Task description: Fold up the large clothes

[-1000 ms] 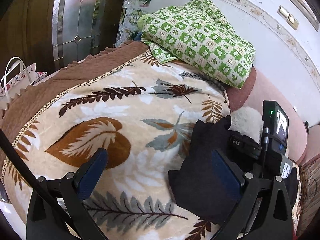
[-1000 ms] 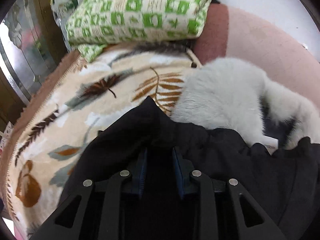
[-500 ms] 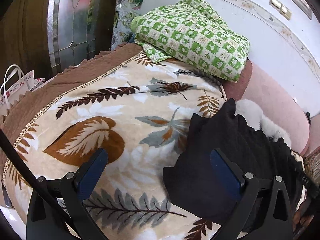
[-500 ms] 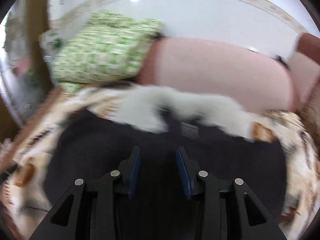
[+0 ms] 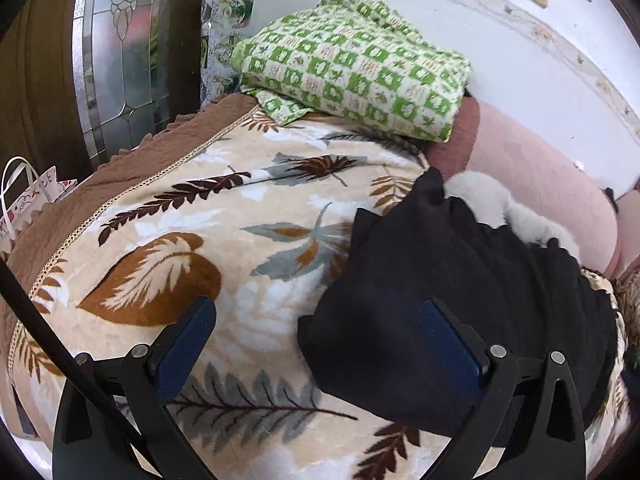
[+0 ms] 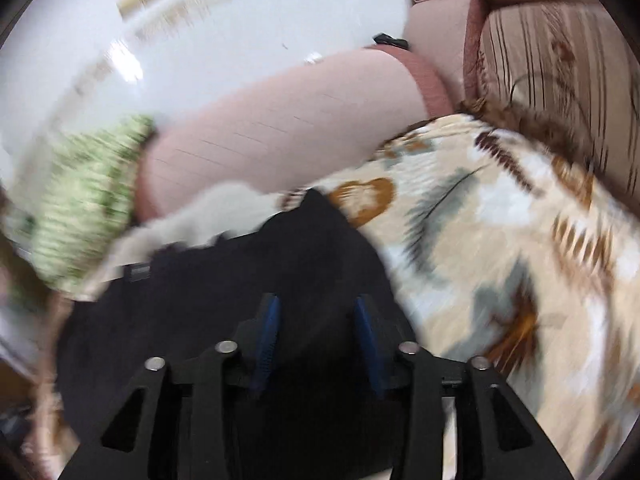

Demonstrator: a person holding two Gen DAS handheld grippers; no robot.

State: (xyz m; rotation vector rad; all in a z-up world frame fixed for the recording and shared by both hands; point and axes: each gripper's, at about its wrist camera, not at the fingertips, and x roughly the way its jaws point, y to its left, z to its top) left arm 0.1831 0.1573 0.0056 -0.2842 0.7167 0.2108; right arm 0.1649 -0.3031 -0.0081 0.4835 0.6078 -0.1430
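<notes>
Black garment lies folded on leaf blanket, at 3 o'clock in left view, white fur trim at its far edge. Left gripper wide open, holding nothing; its right finger sits over the garment's near-left corner, left finger over bare blanket. Right gripper jaws opening, hovering above the garment; pads seem clear of cloth, though the view is motion-blurred. Green checked quilt at 12 o'clock, pink sofa back at 2.
</notes>
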